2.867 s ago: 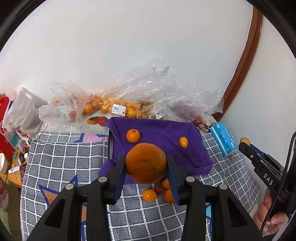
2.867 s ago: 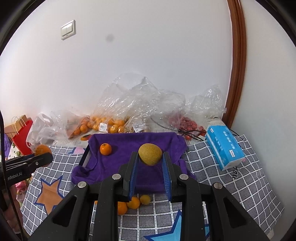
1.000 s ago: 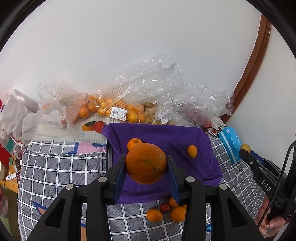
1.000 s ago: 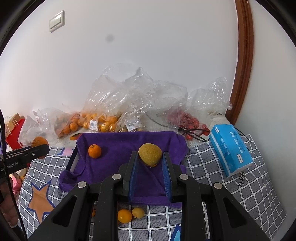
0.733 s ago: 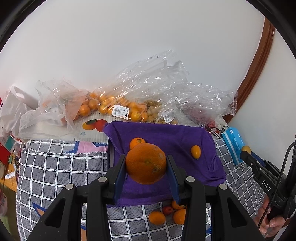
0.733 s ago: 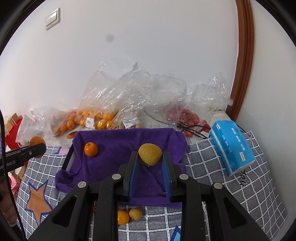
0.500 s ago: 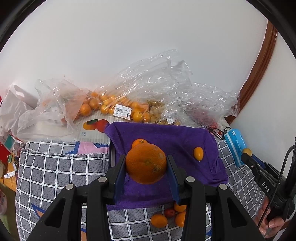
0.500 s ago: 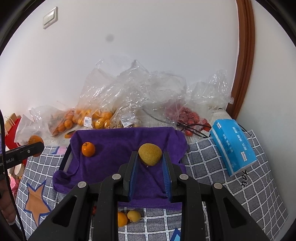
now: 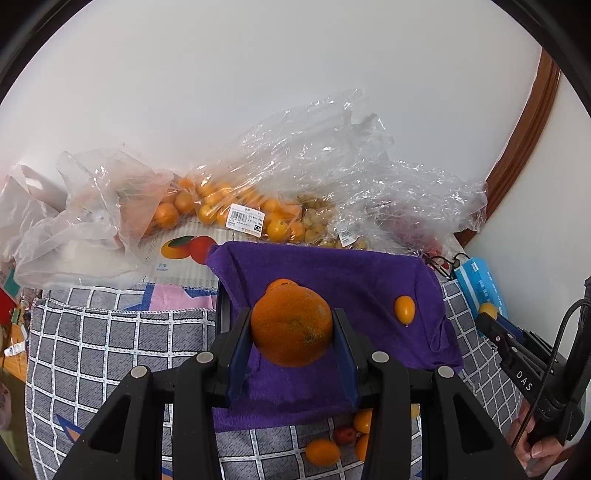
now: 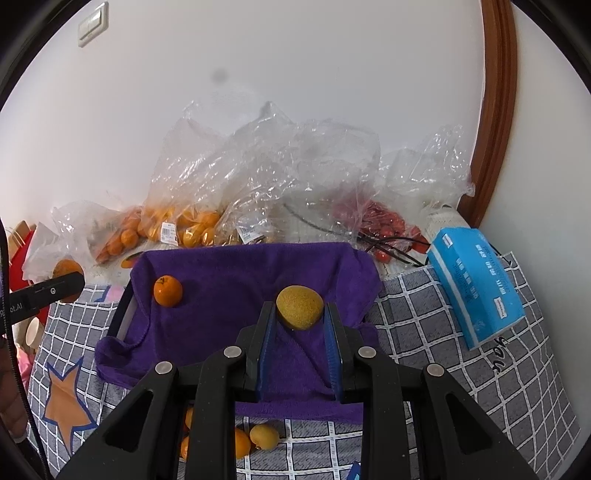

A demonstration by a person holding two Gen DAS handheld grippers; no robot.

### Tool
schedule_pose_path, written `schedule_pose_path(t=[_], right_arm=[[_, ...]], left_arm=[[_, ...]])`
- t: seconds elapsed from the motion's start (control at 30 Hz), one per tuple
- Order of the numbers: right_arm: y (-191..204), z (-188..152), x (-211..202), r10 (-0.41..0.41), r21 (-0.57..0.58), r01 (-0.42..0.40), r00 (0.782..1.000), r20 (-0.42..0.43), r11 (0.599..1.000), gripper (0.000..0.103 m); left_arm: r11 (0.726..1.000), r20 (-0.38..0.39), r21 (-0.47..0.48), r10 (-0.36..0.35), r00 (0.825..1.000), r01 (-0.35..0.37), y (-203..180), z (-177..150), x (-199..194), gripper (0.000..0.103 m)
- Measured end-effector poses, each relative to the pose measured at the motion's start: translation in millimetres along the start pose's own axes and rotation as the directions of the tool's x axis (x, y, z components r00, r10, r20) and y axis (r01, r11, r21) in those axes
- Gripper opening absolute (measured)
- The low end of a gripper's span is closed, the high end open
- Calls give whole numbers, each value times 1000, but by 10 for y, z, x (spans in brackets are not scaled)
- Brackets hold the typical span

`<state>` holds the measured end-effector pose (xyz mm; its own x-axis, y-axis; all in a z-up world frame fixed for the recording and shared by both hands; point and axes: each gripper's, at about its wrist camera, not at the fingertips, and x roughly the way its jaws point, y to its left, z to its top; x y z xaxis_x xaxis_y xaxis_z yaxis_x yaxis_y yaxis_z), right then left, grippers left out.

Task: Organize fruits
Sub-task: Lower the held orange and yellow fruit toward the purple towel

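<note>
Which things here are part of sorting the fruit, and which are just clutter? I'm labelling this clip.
Part of the job:
- large orange in the left gripper
- yellow-green fruit in the right gripper
- purple cloth over the tray
- small orange on it
- loose small fruits on the checked mat

Lying about:
- plastic bags
- blue tissue pack
- wall switch

We saw that each gripper [image 9: 291, 334] was built of matte black plastic arms with triangular cut-outs, round silver screws at the pivots, and flat blue pads lining the inner faces of the fingers [image 10: 266, 334]. The right gripper [image 9: 491, 321], seen from the left wrist view, bore white letters "DAS" on its side and trailed a black cable [image 9: 565, 354]. The left gripper [image 10: 62, 284] carried white lettering ending "ot.AI" in the right wrist view.
</note>
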<state>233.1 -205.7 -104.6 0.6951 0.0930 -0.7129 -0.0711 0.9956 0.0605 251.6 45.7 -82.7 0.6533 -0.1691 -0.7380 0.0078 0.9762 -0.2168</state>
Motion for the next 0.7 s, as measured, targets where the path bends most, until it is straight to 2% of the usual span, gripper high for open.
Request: schedule_pose_path(t=[0.7], right_arm=[[-81, -147, 654, 1, 25, 1, 994, -111, 1000, 26]], left_arm=[[1000, -133, 0, 29, 991, -29, 50, -9, 670, 40]])
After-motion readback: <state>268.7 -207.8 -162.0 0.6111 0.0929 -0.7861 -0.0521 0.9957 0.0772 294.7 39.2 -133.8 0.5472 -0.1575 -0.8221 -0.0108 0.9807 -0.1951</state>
